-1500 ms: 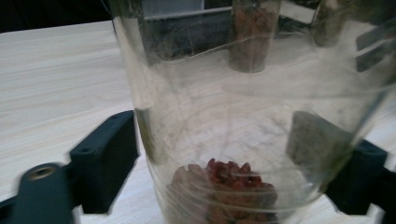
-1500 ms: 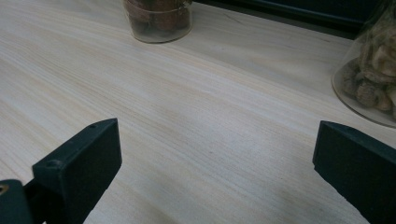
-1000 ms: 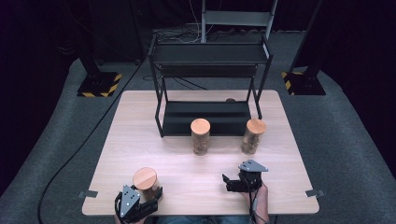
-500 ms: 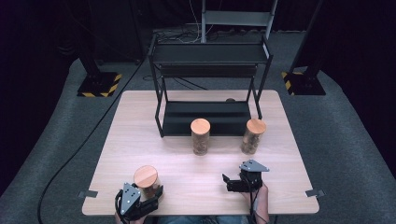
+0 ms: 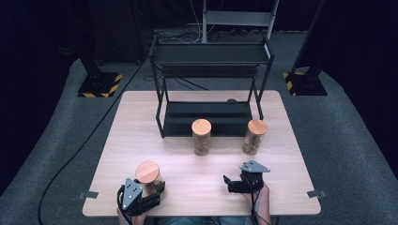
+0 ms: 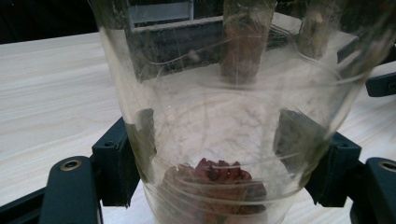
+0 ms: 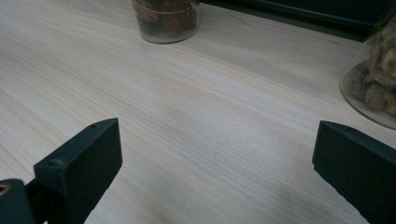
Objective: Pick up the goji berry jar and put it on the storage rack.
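Seen from the high view, the left gripper [image 5: 151, 193] is held low at the near edge of the table [image 5: 112, 154], its hand barely inside the picture's bottom edge, and it is pointed away from the person. A glass jar [image 5: 149, 177] with a round wooden lid is clamped between its jaws and stands upright on the table. The right gripper [image 5: 228, 183] is held level over the table by a hand [image 5: 259, 200], pointed across towards the left gripper, and nothing is seen between its jaws. Beyond both grippers two more lidded jars, a middle jar [image 5: 202, 137] and a right jar [image 5: 254, 136], are set before a black rack [image 5: 209, 89].

In the left gripper view the grip is shown up close: the jar's [image 6: 224, 121] clear wall is pressed on both sides by the black pads, and reddish-brown pieces [image 6: 215, 176] are seen lying in its bottom.

In the right gripper view the jaws are spread wide over bare wood, nothing touched; ahead of them the base of one jar [image 7: 166, 17] is seen, and off to the right side the base of another [image 7: 373, 84]
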`<move>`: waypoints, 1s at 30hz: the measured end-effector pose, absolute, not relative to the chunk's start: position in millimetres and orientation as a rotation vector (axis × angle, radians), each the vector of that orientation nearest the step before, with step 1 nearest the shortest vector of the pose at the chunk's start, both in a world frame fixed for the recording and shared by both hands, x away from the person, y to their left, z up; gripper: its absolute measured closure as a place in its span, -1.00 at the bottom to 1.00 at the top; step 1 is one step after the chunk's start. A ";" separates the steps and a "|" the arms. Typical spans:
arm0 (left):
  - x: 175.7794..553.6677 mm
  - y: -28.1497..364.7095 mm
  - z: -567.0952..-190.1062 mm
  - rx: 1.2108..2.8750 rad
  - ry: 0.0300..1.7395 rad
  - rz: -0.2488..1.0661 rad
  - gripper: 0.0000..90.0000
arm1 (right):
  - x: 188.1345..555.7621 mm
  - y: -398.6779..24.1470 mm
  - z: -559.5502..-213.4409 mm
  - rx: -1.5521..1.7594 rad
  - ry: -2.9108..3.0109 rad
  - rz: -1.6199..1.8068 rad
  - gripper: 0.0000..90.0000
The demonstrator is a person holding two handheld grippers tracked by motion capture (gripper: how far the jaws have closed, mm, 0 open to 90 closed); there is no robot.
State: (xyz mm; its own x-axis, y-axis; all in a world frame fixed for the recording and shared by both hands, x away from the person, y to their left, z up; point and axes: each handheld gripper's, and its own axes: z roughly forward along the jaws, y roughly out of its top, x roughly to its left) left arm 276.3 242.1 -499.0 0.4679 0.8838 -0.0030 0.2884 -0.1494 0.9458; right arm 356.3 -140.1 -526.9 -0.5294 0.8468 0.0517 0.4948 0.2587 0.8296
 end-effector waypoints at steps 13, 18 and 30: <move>290.5 244.1 -495.2 1.682 1.013 0.708 -0.44 | 356.5 -139.1 -527.0 1.215 2.137 1.163 -0.99; 294.3 241.3 -494.3 1.680 1.009 0.707 -0.44 | 356.5 -138.9 -527.0 1.216 2.138 1.161 -0.99; 304.5 234.4 -487.0 1.685 0.981 0.714 -0.44 | 356.4 -138.9 -527.0 1.218 2.134 1.159 -0.99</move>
